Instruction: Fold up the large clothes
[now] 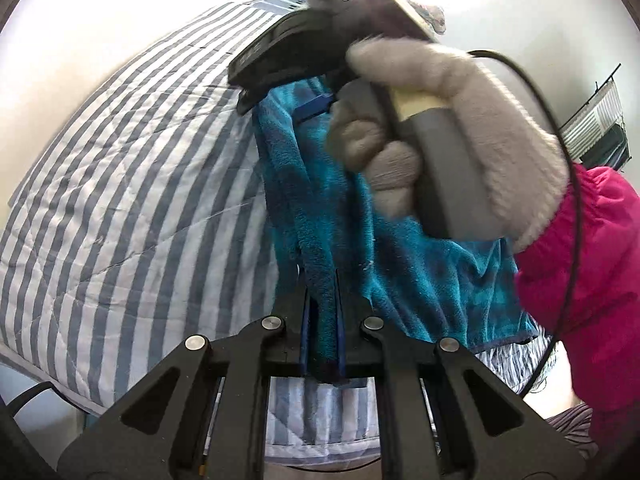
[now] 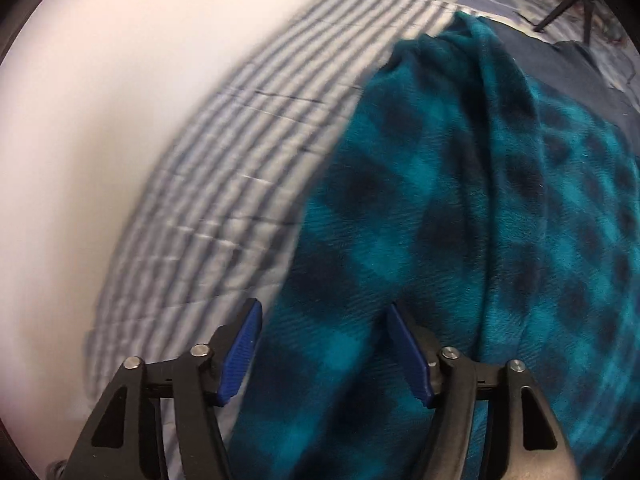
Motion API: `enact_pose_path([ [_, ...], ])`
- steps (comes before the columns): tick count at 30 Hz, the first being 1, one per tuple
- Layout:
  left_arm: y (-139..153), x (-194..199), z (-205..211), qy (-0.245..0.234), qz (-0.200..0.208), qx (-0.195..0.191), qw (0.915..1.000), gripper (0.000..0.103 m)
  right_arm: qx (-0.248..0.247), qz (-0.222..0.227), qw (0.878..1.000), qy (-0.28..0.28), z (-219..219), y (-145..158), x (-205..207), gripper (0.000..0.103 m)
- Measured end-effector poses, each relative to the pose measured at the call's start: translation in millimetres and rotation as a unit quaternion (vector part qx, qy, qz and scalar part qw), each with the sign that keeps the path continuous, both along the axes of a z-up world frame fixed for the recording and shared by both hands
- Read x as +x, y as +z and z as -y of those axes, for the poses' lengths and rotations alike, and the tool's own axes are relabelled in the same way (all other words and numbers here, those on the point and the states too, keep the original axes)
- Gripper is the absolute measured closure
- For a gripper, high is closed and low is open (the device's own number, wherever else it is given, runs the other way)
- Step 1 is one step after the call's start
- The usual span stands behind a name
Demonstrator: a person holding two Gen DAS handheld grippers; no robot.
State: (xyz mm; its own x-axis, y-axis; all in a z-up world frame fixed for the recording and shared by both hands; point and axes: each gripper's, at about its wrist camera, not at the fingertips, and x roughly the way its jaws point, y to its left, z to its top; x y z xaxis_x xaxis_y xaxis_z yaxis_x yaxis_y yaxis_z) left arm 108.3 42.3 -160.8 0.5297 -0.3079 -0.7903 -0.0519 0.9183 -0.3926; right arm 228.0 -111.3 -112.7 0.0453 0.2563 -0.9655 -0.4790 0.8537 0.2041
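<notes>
A teal and dark plaid fleece garment (image 1: 408,264) hangs above a striped bed. My left gripper (image 1: 322,280) is shut on a folded edge of the garment, which runs up from its jaws. In the left wrist view the right gripper (image 1: 280,92), held by a grey-gloved hand (image 1: 440,128), sits at the garment's upper edge. In the right wrist view the right gripper (image 2: 322,320) is open, its blue pads (image 2: 240,356) wide apart, with the plaid fleece (image 2: 460,220) lying between and beyond them.
A blue and white striped quilt (image 1: 132,200) covers the bed and also shows in the right wrist view (image 2: 248,152). A pink sleeve (image 1: 592,280) is at the right. A dark cloth (image 2: 568,72) lies at the far side of the fleece. White wall behind.
</notes>
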Motion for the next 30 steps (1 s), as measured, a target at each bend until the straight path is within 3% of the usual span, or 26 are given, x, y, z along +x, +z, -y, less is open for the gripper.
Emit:
enact_pose_path([
  [2,2,2,8,-0.003,0.003,0.005,1.0,0.096,-0.011,0.015,1.0,0.0,2,-1,-3,0.056],
  [4,3,5,20,-0.004,0.003,0.007,1.0,0.096,-0.02,0.03,0.999,0.006,8,0,-7,0.081],
  [6,4,7,26,-0.01,0.001,0.005,0.9999,0.096,0.002,0.025,1.0,-0.002,20,3,-9,0.093],
  [11,11,10,57,-0.031,0.017,0.04,0.9986,0.096,0.107,0.006,0.993,-0.05,74,10,2,0.095],
  [17,7,15,99,-0.058,0.03,0.059,0.9961,0.096,0.225,-0.008,0.967,-0.117,154,17,9,0.096],
  [24,2,19,151,-0.101,0.038,0.094,0.9897,0.096,0.31,-0.003,0.929,-0.2,238,10,-4,0.096],
  [30,-14,26,192,-0.134,0.027,0.105,0.9851,0.096,0.333,-0.009,0.908,-0.254,301,-10,-26,0.096],
])
